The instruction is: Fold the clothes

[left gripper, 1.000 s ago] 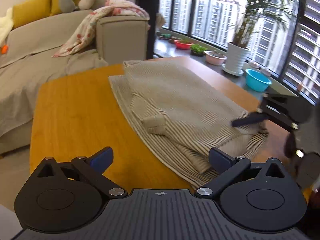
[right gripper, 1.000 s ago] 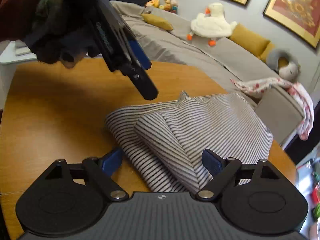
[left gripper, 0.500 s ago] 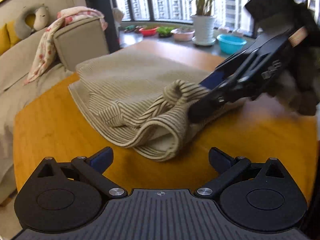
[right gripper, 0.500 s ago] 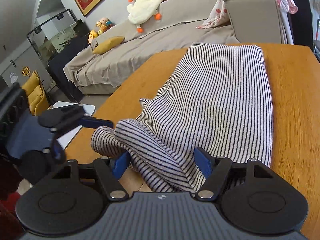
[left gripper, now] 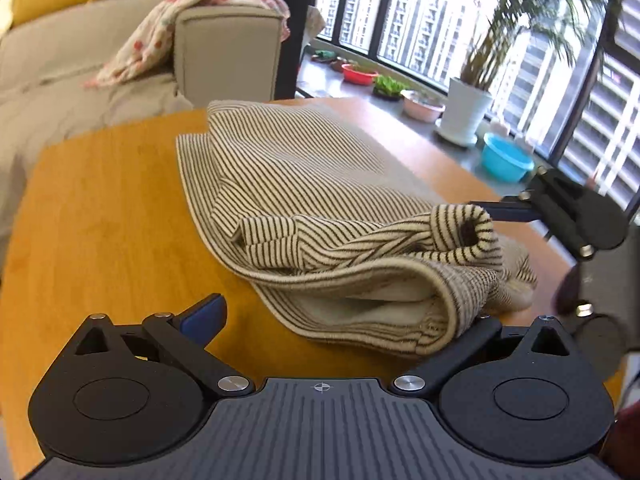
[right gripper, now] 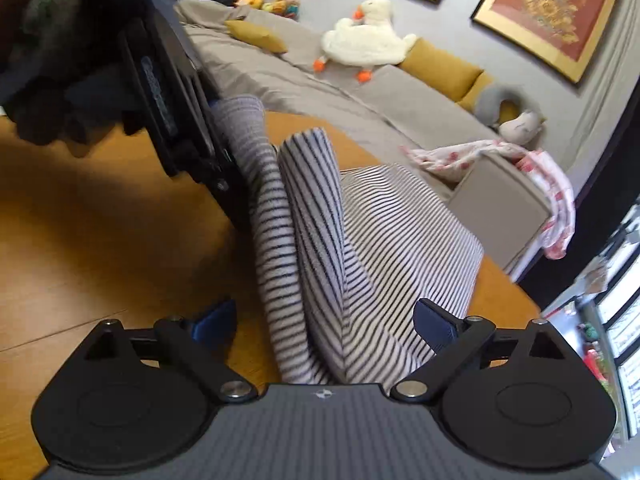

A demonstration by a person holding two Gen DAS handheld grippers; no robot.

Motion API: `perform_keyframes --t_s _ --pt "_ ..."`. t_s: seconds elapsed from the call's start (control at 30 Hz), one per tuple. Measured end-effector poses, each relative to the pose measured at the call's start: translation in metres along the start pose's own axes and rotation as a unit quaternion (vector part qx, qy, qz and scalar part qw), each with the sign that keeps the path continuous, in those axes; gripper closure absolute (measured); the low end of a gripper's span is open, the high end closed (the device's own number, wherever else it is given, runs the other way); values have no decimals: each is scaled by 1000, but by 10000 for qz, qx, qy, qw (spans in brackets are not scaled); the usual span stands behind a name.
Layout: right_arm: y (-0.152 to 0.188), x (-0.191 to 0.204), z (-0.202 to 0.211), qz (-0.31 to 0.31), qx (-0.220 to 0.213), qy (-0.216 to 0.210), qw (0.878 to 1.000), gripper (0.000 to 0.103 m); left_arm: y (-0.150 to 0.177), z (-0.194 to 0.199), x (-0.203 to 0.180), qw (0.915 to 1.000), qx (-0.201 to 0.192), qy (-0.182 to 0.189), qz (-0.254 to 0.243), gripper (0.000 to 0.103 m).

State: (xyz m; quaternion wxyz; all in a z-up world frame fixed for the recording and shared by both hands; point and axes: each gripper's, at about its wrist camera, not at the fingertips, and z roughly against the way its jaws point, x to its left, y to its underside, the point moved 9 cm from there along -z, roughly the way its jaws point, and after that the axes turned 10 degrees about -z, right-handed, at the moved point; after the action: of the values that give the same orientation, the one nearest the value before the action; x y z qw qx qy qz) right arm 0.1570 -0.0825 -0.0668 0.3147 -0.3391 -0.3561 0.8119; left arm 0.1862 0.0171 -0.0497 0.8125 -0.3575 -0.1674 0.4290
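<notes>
Both grippers frame a striped sweater (left gripper: 304,176) lying on an orange wooden table (left gripper: 100,208). Left gripper (left gripper: 336,312) stands wide open, its blue left pad over bare wood and its right pad hidden under the garment's near hem, pressing on nothing. Right gripper (right gripper: 324,320) has just been opening; its jaws stand wide with a raised fold of the cloth between them, the pads not pinching it. Compared with half a second ago, the right gripper no longer grips the rolled cuff (left gripper: 464,228), which now sits loose atop the pile, the tool just beside it. A second ago the sweater lay flatter, with no roll raised. The garment's long axis runs from the near edge away toward the far end of the table, toward a grey sofa arm (left gripper: 228,52) draped with a floral blanket (left gripper: 160,40). Beyond, potted plants and a blue basin (left gripper: 506,162) line a windowsill.
</notes>
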Motion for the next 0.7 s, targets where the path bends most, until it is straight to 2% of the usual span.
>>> perform_keyframes --t_s 0.07,0.1,0.27,0.37,0.47,0.53,0.7 --pt "-4 -4 -12 108 71 142 9998 66 -1 1 1 10000 -21 74 54 0" --pt "-6 -4 -16 77 127 85 9999 71 -1 5 0 9999 -39 131 20 0" --pt "-13 -5 1 506 241 12 9984 79 -18 41 13 9972 -640 376 48 0" --pt "-18 -5 20 592 468 -299 9967 80 -39 44 23 9953 -935 267 -8 0" --pt "-21 -2 45 679 681 -594 9936 80 -57 25 29 9945 -1040 133 -68 0" --pt "-21 3 63 822 815 -751 9904 81 -63 8 36 9949 -992 127 94 0" --pt "-36 9 100 1373 991 -1027 9802 81 -61 -44 41 9986 -403 274 -198 0"
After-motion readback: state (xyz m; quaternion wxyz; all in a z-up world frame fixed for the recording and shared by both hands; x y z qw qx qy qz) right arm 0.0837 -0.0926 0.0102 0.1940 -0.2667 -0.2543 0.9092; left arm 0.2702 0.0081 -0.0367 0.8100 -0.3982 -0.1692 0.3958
